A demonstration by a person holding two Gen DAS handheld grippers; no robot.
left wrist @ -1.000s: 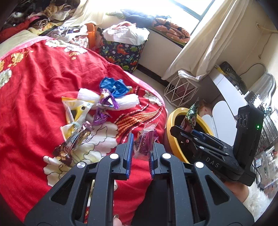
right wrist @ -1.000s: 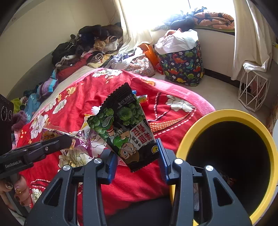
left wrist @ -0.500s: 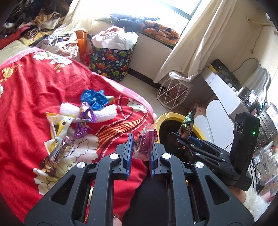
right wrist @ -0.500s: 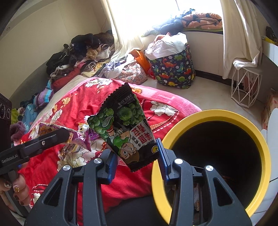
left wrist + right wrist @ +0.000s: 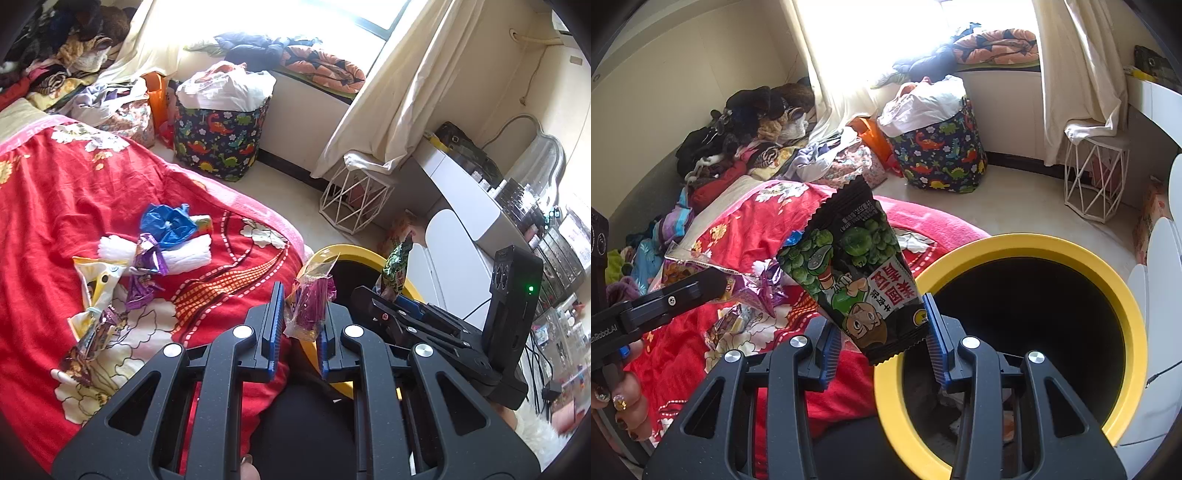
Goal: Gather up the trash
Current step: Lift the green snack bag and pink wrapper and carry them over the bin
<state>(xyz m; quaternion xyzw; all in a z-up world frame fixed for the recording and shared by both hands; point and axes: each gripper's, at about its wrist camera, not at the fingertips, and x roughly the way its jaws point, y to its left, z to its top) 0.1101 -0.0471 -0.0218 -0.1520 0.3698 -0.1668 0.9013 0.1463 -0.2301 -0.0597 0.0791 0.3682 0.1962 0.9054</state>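
A red flowered bed [image 5: 92, 192] is lying beside the yellow-rimmed bin [image 5: 1082, 258]. The right gripper [image 5: 882, 343] is pinching a black-and-green snack packet [image 5: 857, 266] between its fingers, the packet leaning over the bin's near rim. The left gripper [image 5: 297, 328] is squeezing a crumpled purple wrapper [image 5: 312, 302] between its fingers, beside the bin.

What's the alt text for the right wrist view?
The right tongs grip a black-and-green snack packet beside the open yellow-rimmed bin. Behind lies a red floral blanket; the left tongs hold a crumpled wrapper.
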